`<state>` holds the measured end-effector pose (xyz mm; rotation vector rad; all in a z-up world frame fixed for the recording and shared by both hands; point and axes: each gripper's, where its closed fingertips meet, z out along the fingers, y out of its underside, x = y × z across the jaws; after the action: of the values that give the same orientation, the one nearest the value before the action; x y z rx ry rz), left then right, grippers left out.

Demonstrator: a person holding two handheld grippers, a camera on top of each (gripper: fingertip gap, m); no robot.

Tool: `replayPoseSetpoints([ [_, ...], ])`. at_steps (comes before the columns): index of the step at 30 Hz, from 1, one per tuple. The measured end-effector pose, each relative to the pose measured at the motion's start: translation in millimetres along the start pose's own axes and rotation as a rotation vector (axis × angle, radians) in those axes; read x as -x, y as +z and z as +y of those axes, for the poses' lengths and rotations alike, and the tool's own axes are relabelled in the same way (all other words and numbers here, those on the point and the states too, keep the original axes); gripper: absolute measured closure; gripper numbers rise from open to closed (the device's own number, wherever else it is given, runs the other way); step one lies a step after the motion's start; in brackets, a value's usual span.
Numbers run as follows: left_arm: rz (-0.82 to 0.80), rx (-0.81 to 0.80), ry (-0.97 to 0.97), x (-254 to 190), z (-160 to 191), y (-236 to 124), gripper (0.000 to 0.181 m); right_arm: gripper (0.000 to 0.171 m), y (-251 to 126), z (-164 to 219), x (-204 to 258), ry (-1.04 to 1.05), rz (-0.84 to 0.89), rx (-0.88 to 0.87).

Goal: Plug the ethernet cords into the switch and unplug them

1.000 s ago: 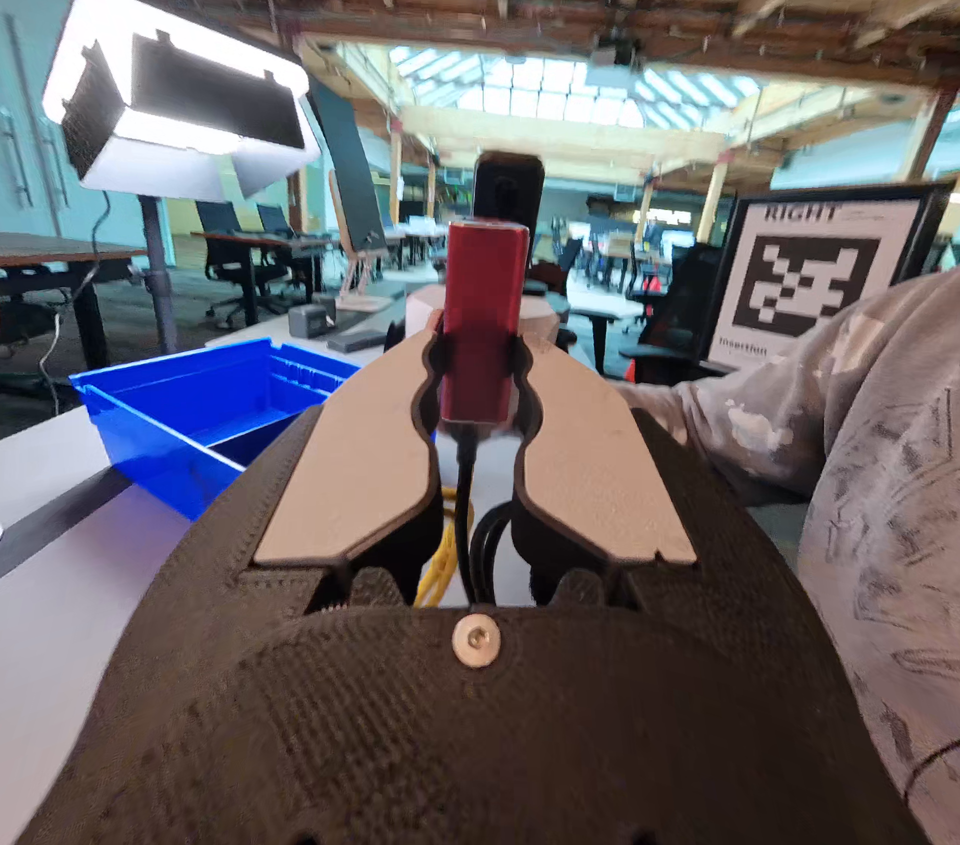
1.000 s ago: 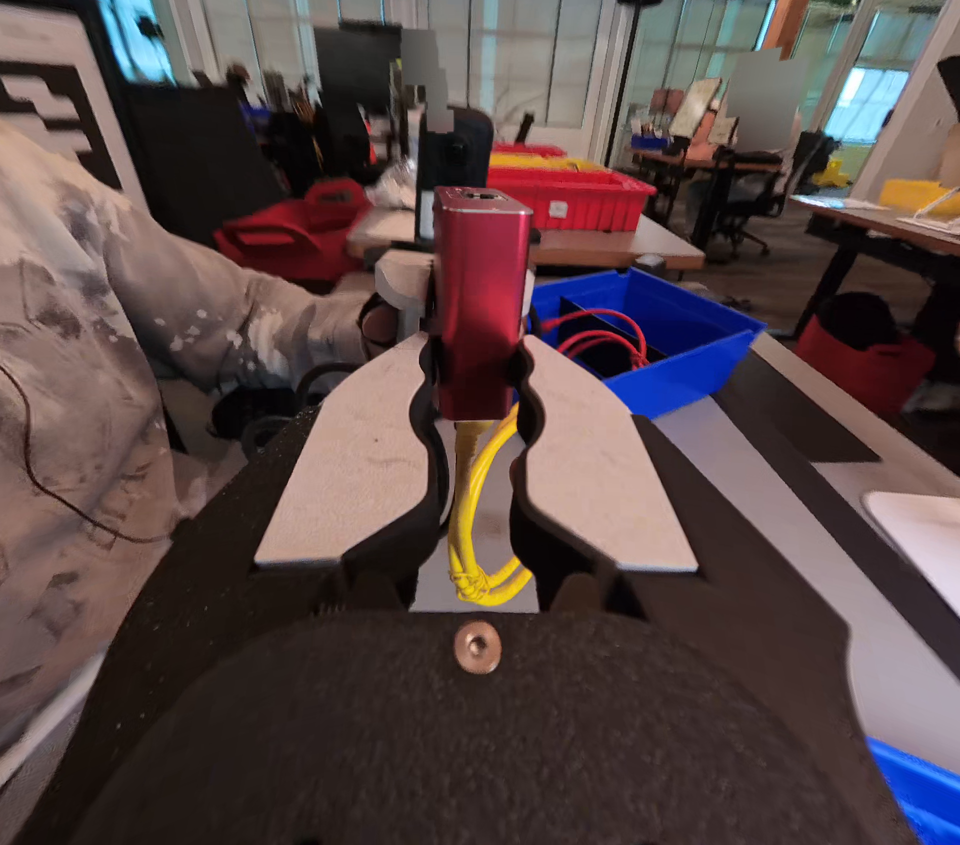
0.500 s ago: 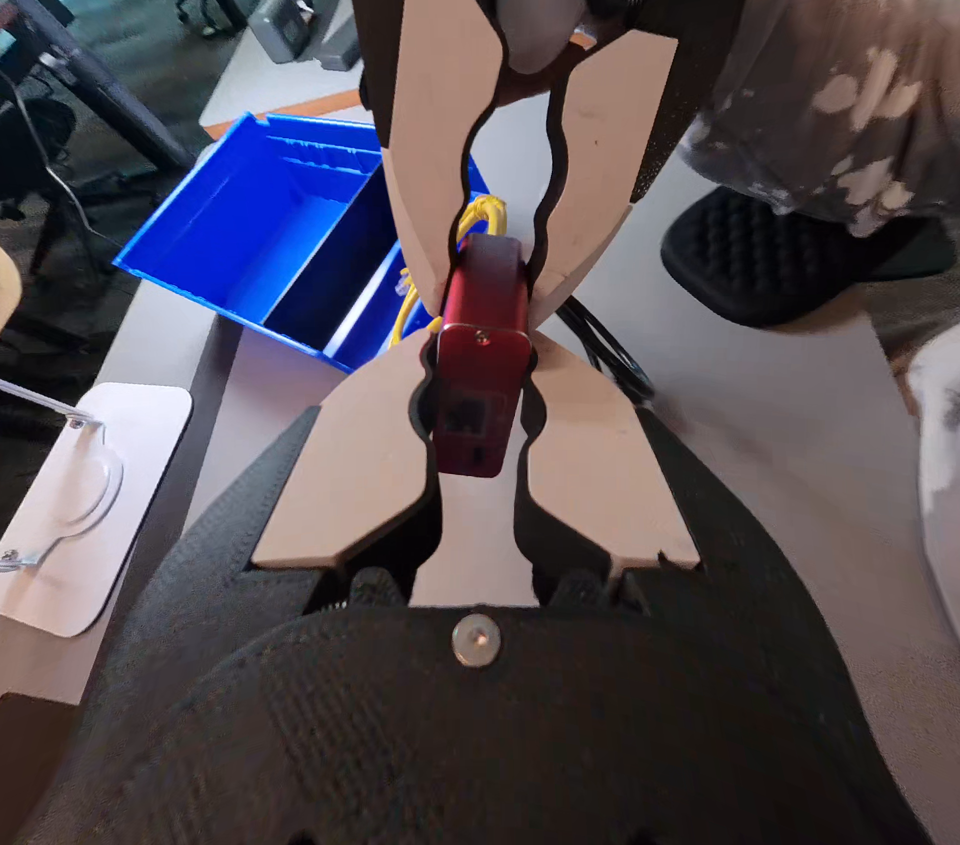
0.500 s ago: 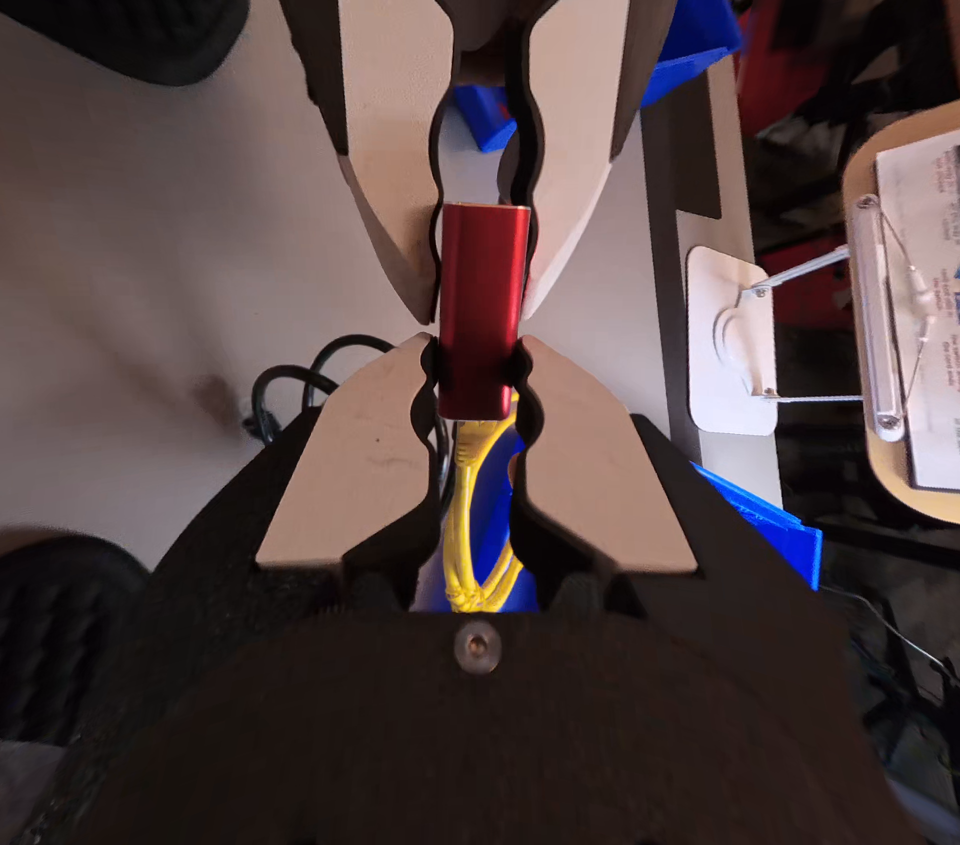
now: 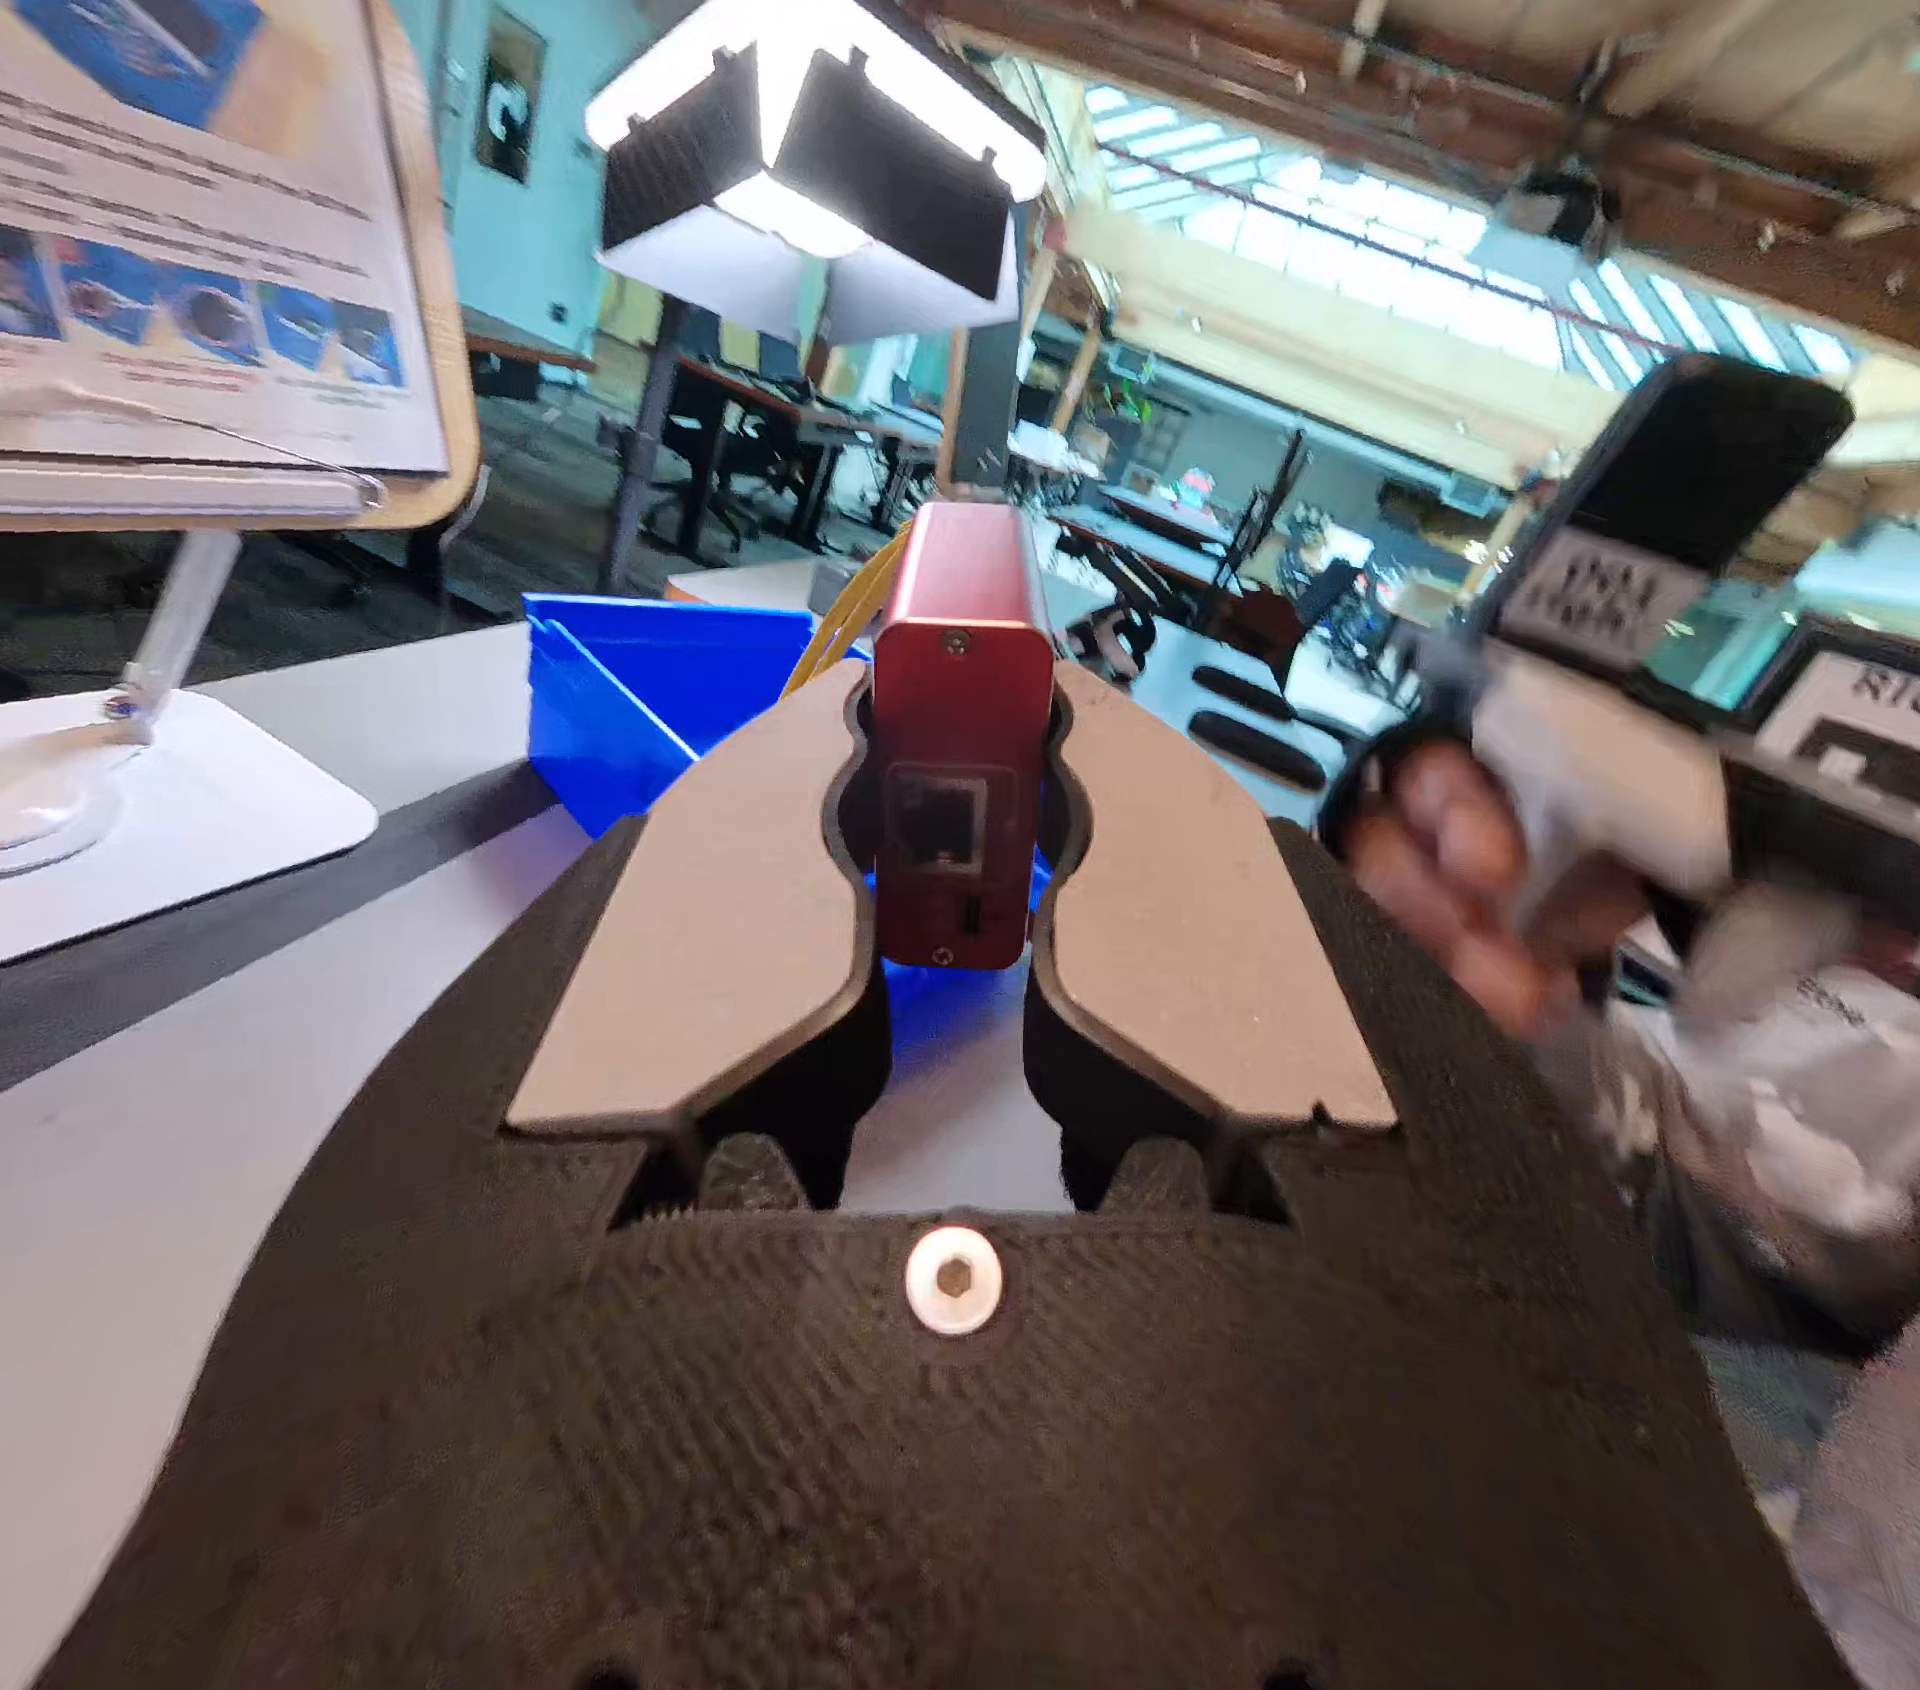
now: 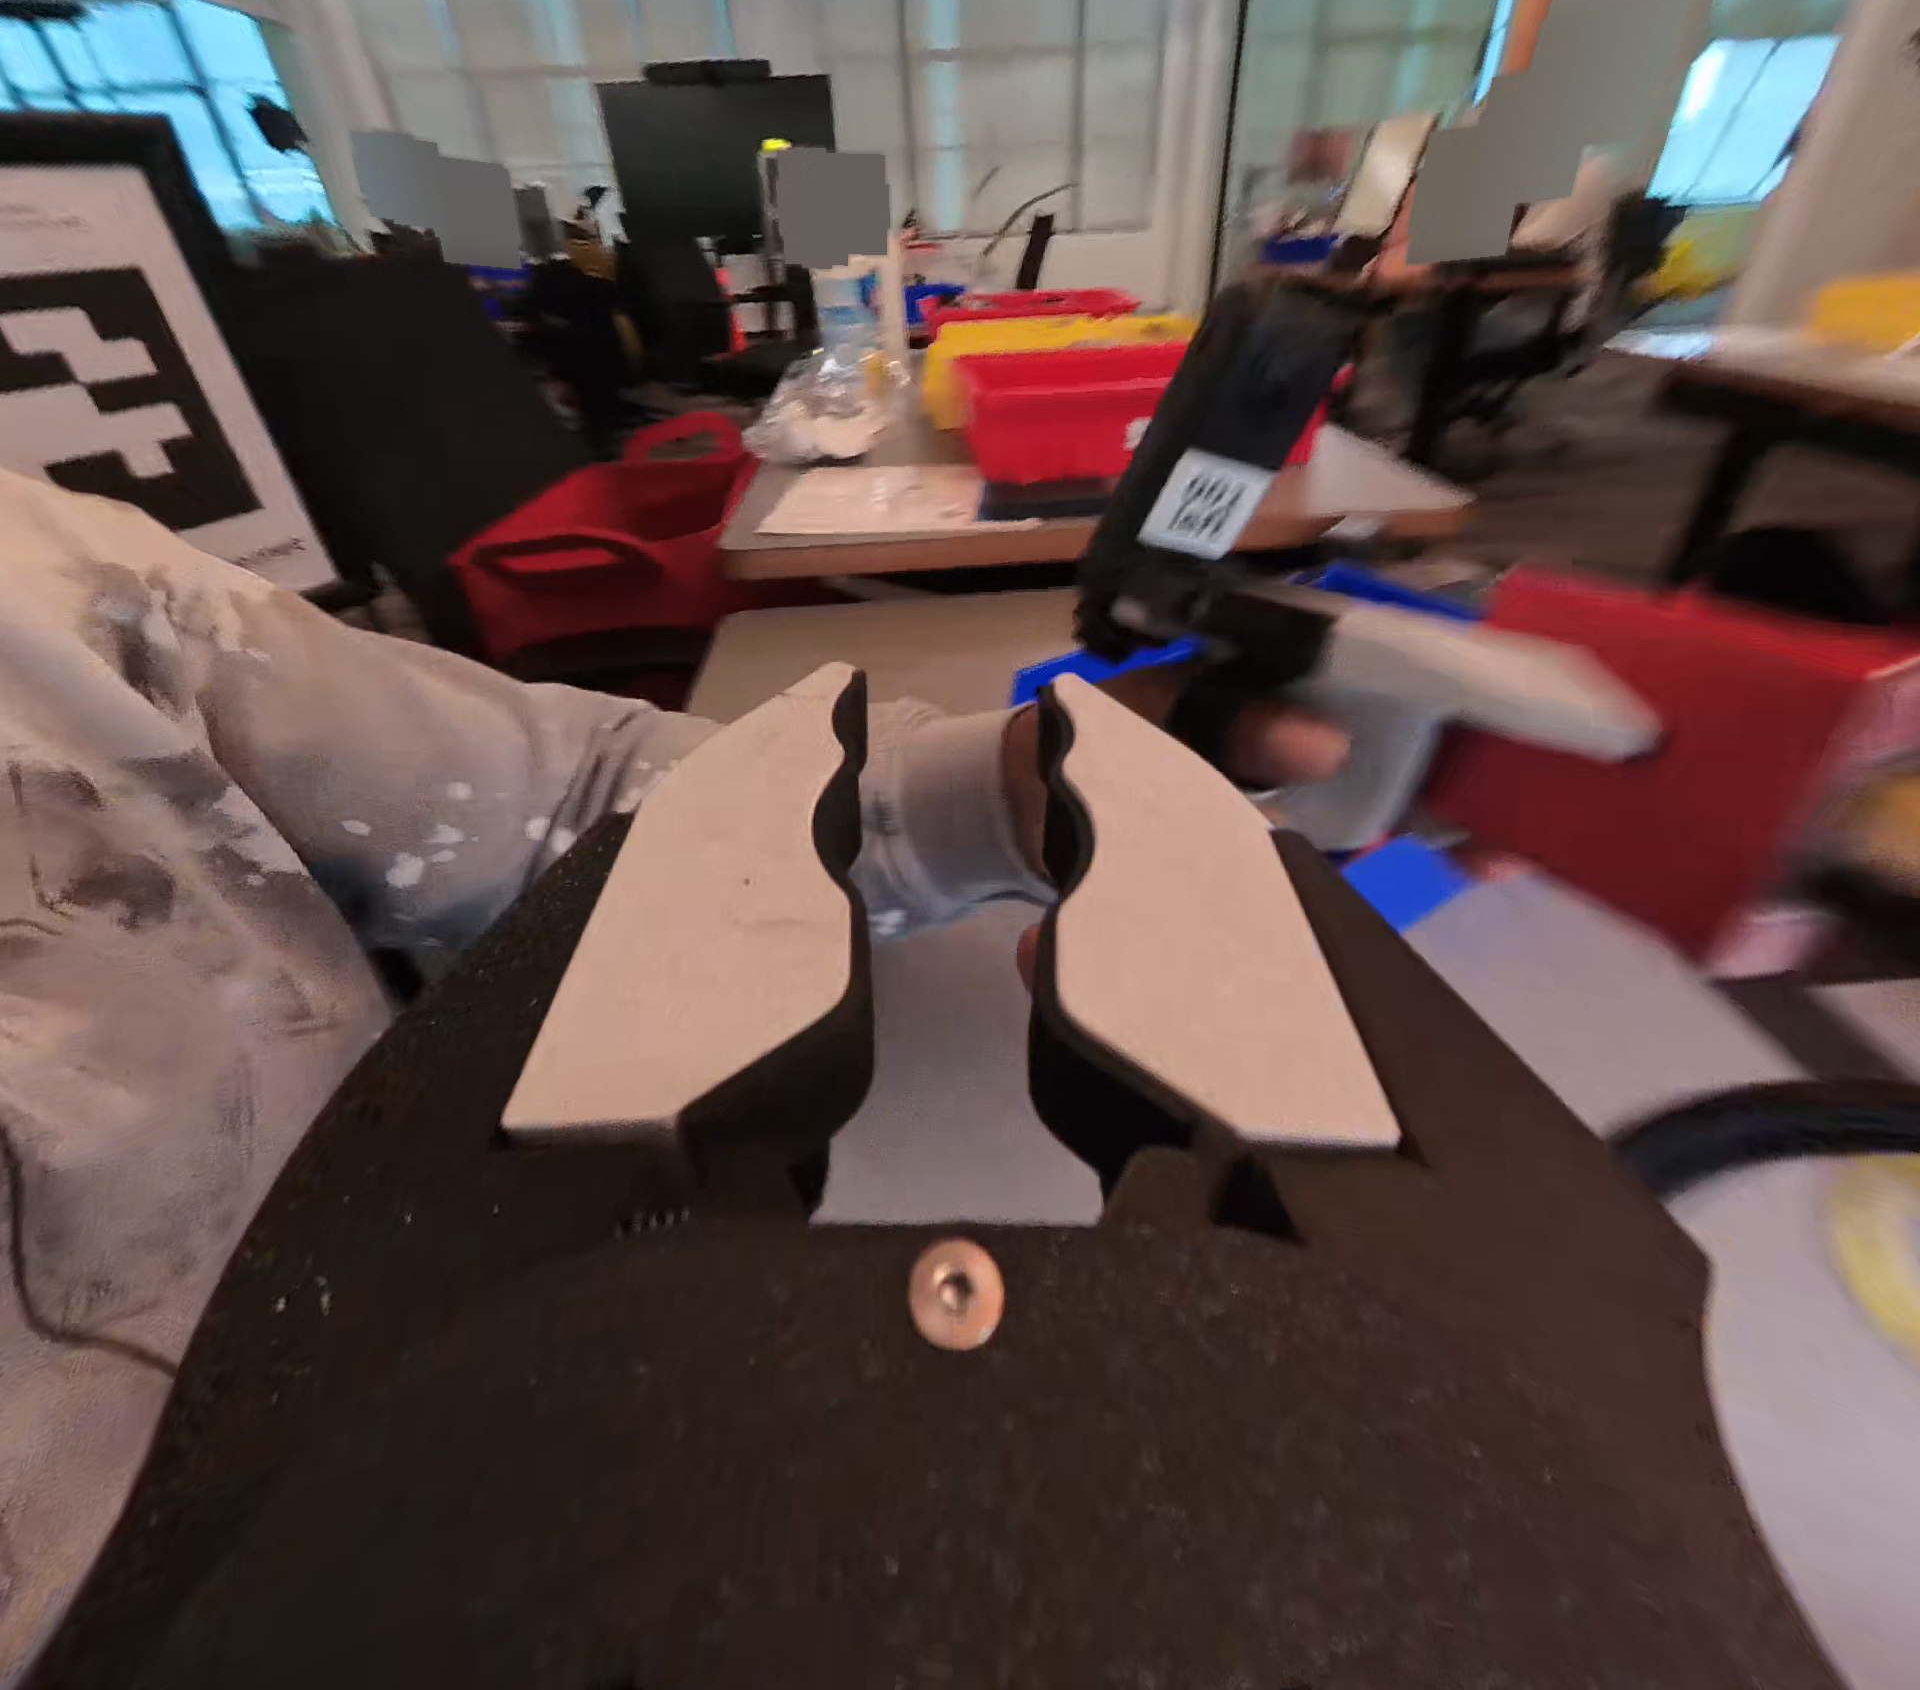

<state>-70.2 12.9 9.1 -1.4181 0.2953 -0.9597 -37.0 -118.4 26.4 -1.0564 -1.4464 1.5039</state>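
Clamping the red switch (image 5: pixel 961 767) off the table, its near port empty and a yellow cord (image 5: pixel 831 632) trailing behind it, the left gripper (image 5: pixel 956 819) holds alone while the right gripper (image 6: pixel 951 799) hangs spread and empty, so plugging seemingly remains.

Grey table (image 5: pixel 312 996), blue bin (image 5: pixel 623 705).

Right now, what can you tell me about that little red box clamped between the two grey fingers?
The red switch is a small oblong box that looks like anodised metal, with screws at the top and bottom of its end plate. That end faces the camera and shows one empty network port and a small slot below. The left gripper clamps its sides; yellow cords trail from its far end.
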Motion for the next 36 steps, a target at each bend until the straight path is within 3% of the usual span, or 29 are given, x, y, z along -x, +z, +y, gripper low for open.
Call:
replayPoseSetpoints([
  [3,-0.018,-0.070,-0.025,1,-12,-6,0.154,0.137,44,52,-5,0.121,0.015,0.039],
  [5,0.016,-0.081,-0.045,-7,-17,-8,0.153,0.134,49,71,-24,0.163,0.090,0.024],
  [9,0.076,-0.048,-0.008,-29,-21,-7,0.153,0.128,14,42,-65,0.286,0.173,-0.172],
  [13,0.082,0.050,0.113,-46,-14,0,0.154,0.128,-20,11,-80,0.270,0.206,-0.291],
  [21,0.097,0.243,0.155,-61,5,3,0.153,0.122,-33,-3,-81,0.416,0.083,-0.466],
  [26,0.113,0.366,0.128,-64,25,4,0.152,0.139,-40,0,-85,0.400,0.083,-0.519],
  [36,0.139,0.257,0.180,-71,12,7,0.148,0.141,-57,-9,-86,0.375,0.081,-0.716],
])
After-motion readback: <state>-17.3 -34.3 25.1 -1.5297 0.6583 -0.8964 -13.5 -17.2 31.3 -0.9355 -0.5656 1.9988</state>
